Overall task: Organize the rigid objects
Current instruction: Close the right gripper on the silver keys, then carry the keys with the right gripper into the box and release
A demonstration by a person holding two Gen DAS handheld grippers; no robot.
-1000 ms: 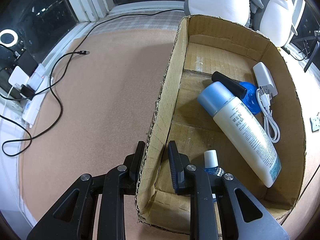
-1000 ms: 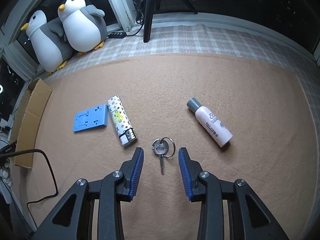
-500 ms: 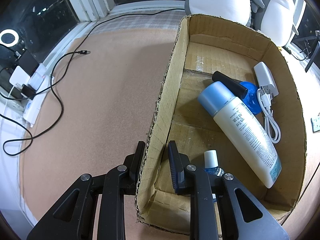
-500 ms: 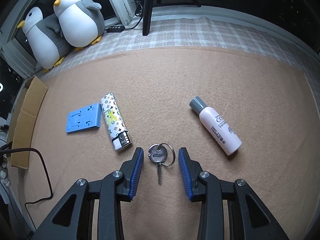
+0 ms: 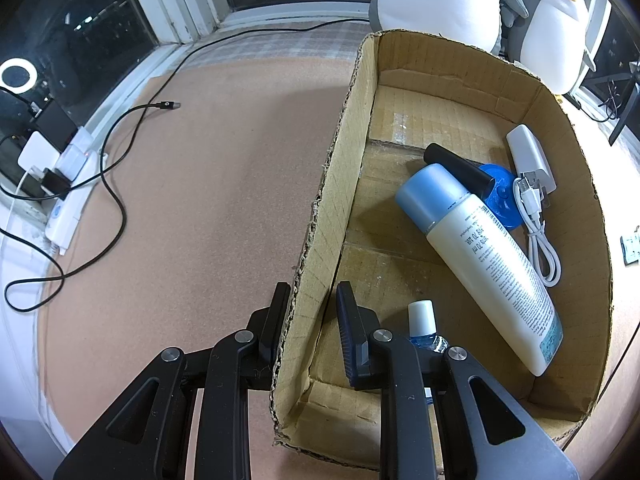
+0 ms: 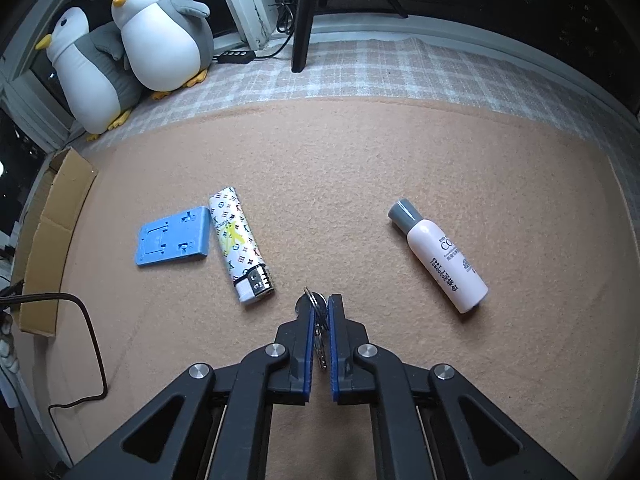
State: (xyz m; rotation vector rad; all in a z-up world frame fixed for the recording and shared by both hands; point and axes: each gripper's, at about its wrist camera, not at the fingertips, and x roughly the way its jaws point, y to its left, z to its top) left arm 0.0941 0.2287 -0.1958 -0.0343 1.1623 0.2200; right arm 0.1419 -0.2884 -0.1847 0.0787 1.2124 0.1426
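My right gripper (image 6: 319, 308) is shut on a key with its ring (image 6: 316, 312), on the tan carpet. A patterned lighter (image 6: 240, 248) and a blue plastic stand (image 6: 174, 236) lie to its left, a pink bottle with a grey cap (image 6: 438, 256) to its right. My left gripper (image 5: 310, 304) straddles the left wall of the cardboard box (image 5: 320, 232), one finger outside, one inside, with a visible gap on the inner side. The box holds a large white bottle with a blue cap (image 5: 484, 256), a small blue-liquid bottle (image 5: 422, 324), a black tube (image 5: 458, 168), a blue disc (image 5: 504, 196) and a white charger with cable (image 5: 532, 160).
Two plush penguins (image 6: 132, 48) sit on the checked cloth at the back left, behind the box (image 6: 52, 236). A black stand leg (image 6: 302, 20) rises at the back. Black cables (image 5: 108, 184) and a power strip (image 5: 64, 216) lie left of the box.
My right gripper has moved forward over the key and closed on it. The left gripper and box have stayed put.
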